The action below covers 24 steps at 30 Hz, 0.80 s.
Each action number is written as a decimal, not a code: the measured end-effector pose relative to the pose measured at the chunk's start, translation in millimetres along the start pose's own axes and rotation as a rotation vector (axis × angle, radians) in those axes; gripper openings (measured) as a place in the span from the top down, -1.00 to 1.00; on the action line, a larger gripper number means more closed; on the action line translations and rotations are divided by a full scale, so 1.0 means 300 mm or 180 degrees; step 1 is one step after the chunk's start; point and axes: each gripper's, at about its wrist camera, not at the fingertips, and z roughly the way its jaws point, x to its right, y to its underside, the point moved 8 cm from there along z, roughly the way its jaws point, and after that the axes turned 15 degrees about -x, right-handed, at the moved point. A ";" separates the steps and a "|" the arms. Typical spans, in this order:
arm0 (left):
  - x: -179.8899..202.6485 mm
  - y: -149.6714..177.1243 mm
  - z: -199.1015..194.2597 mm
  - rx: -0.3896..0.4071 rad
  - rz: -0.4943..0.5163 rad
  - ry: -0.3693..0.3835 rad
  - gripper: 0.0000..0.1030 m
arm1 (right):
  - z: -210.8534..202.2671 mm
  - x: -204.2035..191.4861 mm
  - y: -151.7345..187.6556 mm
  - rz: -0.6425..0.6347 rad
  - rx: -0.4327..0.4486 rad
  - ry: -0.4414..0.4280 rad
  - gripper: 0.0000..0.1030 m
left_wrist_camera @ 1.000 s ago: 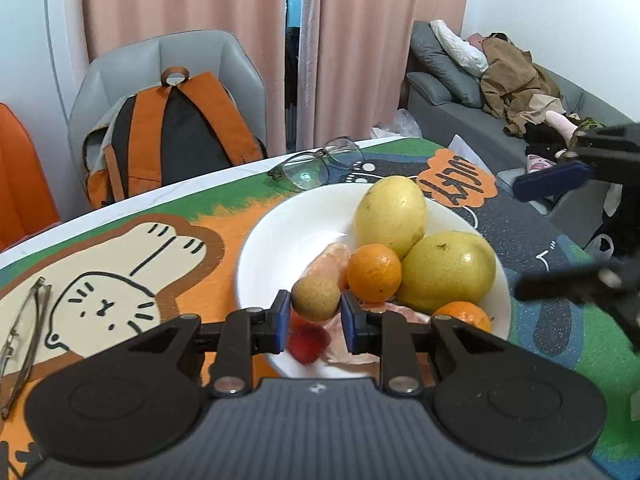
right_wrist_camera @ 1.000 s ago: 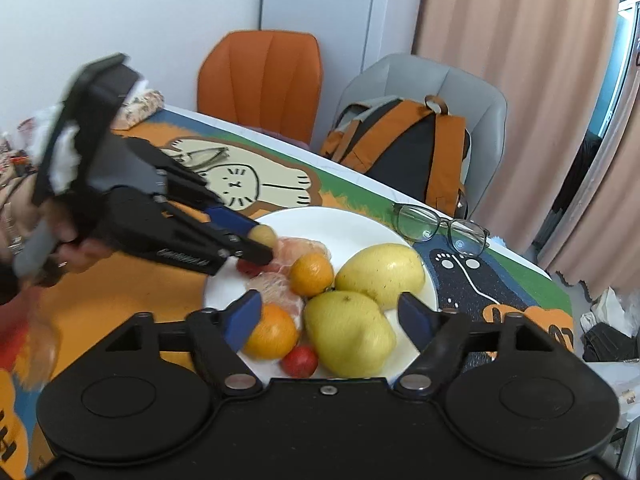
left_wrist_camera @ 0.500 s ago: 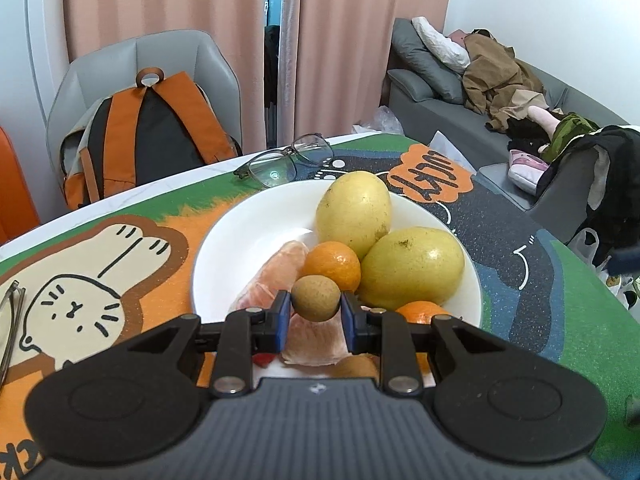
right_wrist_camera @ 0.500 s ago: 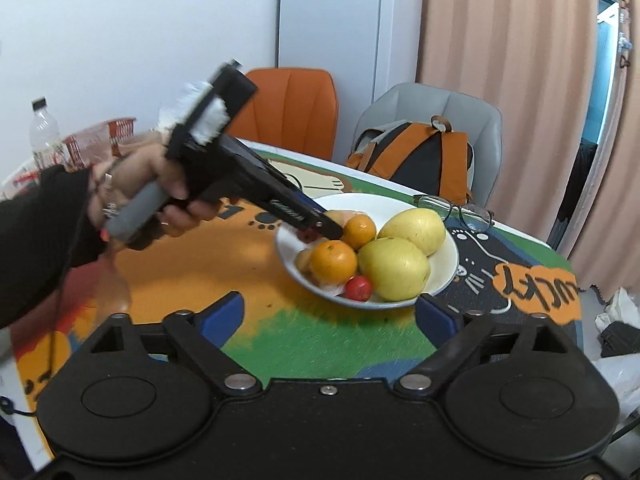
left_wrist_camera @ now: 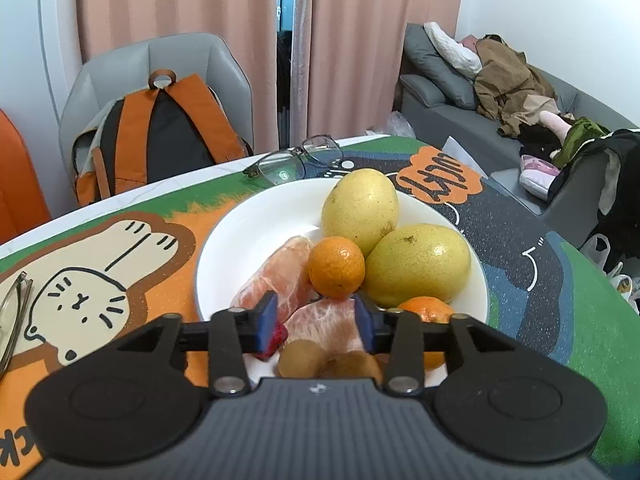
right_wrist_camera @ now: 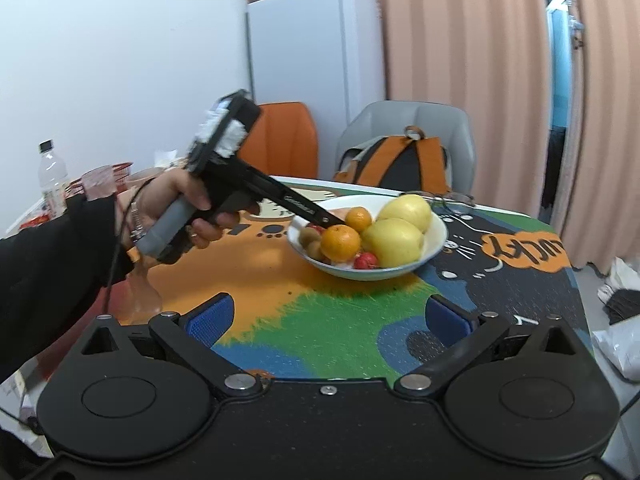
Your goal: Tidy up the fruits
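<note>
A white plate on the cartoon tablecloth holds two big yellow fruits, two oranges, peeled pink segments and a red berry. My left gripper hovers over the plate's near side with its jaws opening. A small brown fruit lies free below them, beside another brown one. From the right wrist view, a hand holds the left gripper over the plate. My right gripper is back from the plate, its jaws opening wide with nothing between them.
Glasses lie behind the plate and another pair at the left edge. An orange-black backpack sits on a grey chair. A bottle and cups stand far left. The table's right edge drops off near bags on the floor.
The left jaws have parted and the small brown fruit has dropped from them onto the plate. The right gripper has pulled back from the plate and opened wider.
</note>
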 end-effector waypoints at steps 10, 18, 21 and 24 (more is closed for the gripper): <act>0.053 0.046 -0.091 0.0371 0.0069 -0.0256 -0.08 | 0.055 0.074 0.045 0.0440 -0.0018 0.0057 -1.00; 0.111 0.110 -0.209 0.0639 0.0051 -0.0253 -0.61 | 0.030 0.070 0.067 0.0478 0.0082 0.0136 -1.00; 0.120 0.149 -0.248 0.0718 -0.0023 -0.0279 -0.75 | 0.022 0.063 0.073 0.0501 0.0101 0.0134 -1.00; 0.116 0.191 -0.280 0.0771 -0.0135 -0.0305 -0.78 | 0.015 0.055 0.078 0.0491 0.0110 0.0167 -1.00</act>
